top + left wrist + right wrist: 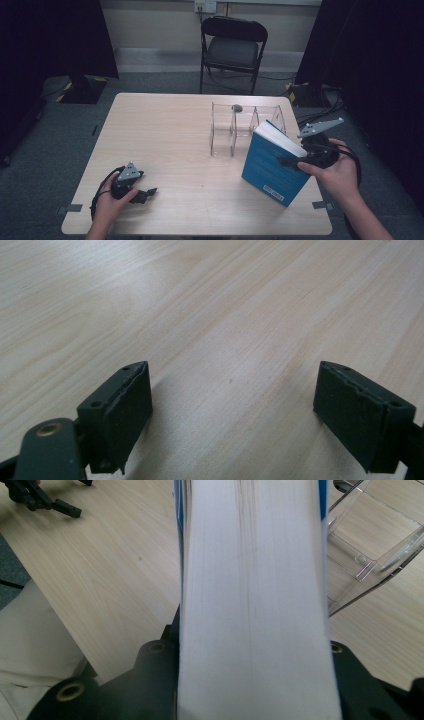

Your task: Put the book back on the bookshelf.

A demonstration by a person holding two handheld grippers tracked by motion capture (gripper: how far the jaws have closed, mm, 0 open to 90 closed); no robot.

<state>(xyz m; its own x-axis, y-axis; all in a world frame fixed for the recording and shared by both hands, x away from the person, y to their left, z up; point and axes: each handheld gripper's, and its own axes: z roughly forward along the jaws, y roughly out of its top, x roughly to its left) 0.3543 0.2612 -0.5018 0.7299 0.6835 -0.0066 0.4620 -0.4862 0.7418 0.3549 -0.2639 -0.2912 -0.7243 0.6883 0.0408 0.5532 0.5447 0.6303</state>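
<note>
Your right gripper [295, 161] has its jaws clamped on the blue book [272, 162], one jaw on each cover, with the white page edge running straight up between them in the right gripper view. In the high view the book is at the right side of the desk [165, 140], tilted, with its lower corner down near the front right edge and its upper end leaning toward the clear acrylic rack [240, 127]. The rack stands just behind and left of the book, on the far right part of the desk; whether the two touch cannot be told. Your left gripper [145, 192] rests low at the front left of the desk, well apart from the book, its jaws spread wide with bare wood between them. A black folding chair [232, 47] stands beyond the far edge.
</note>
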